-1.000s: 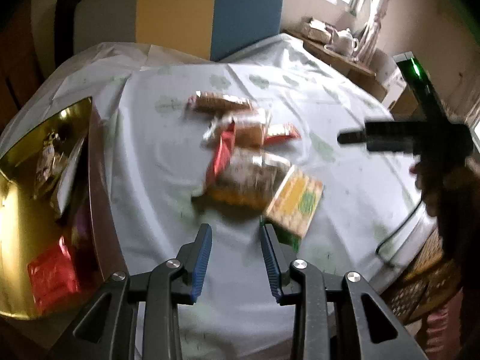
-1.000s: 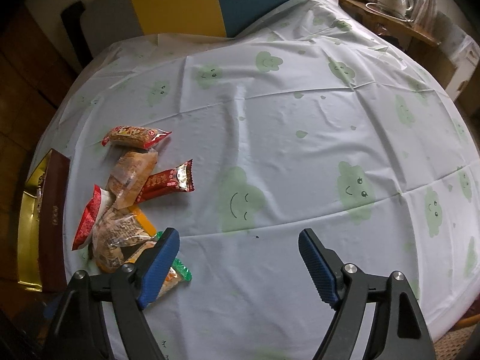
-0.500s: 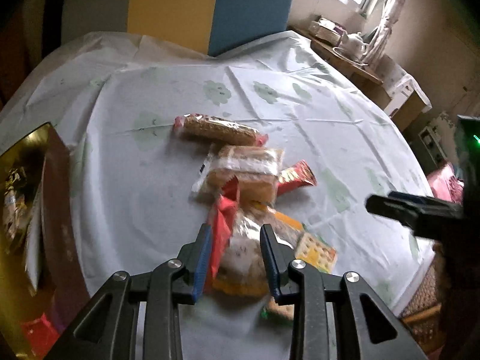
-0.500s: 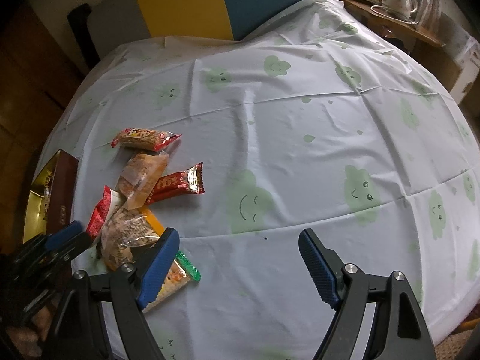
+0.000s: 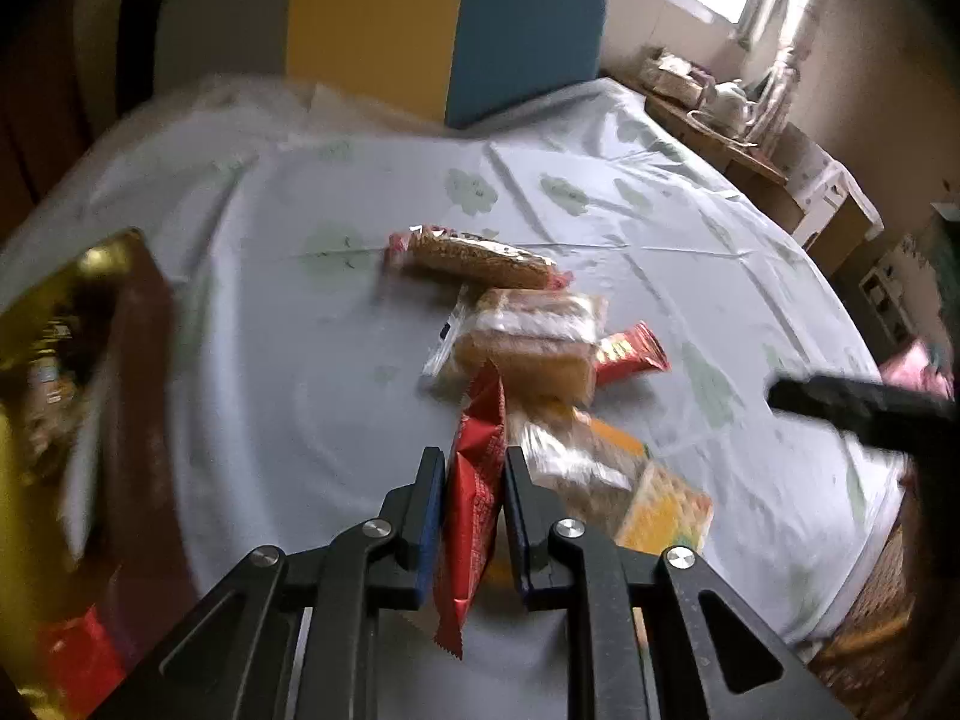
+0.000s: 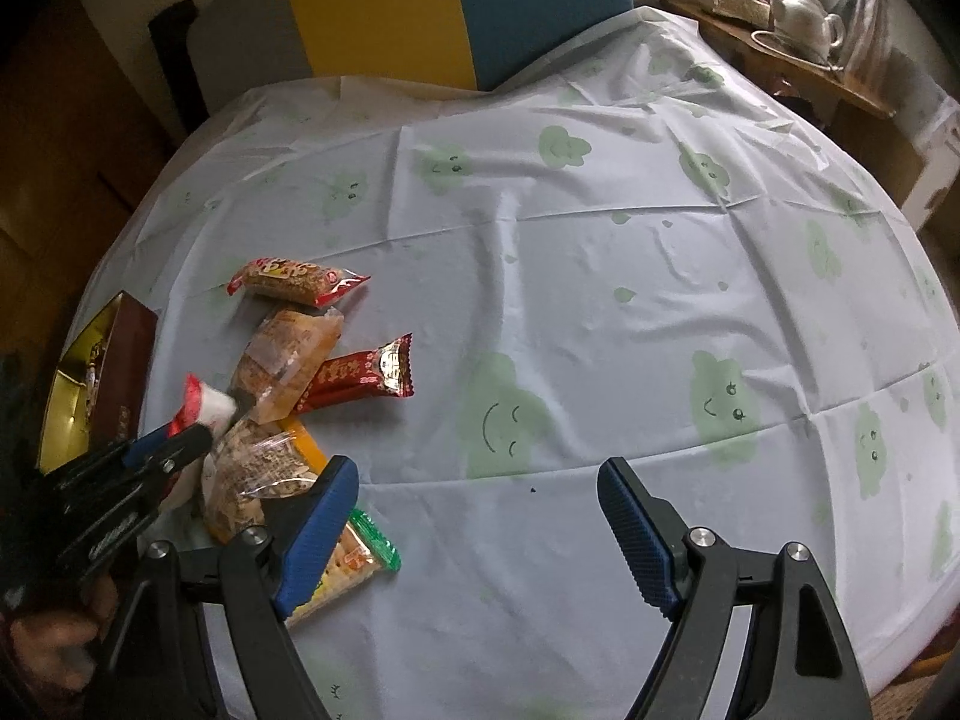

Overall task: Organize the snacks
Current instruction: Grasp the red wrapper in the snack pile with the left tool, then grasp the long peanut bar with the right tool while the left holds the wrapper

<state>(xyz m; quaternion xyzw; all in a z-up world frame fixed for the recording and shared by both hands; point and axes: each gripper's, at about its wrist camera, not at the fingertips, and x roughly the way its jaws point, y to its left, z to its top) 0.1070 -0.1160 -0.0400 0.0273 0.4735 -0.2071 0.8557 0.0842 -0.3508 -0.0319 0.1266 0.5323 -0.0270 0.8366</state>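
Red snack packet (image 5: 474, 498) between the closing left tongs (image 5: 471, 468), pinched edgewise; right tongs (image 6: 477, 483) spread, empty.

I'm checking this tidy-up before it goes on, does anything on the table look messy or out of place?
Yes: the wrapped snacks lie in a loose overlapping heap on the cloud-print tablecloth, beside the gold-lined box. The left claw is closing on a red foil packet standing on edge.

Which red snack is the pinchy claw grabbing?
The plain red packet, standing on edge between the closing left gripper. The other red packet lies flat, untouched.
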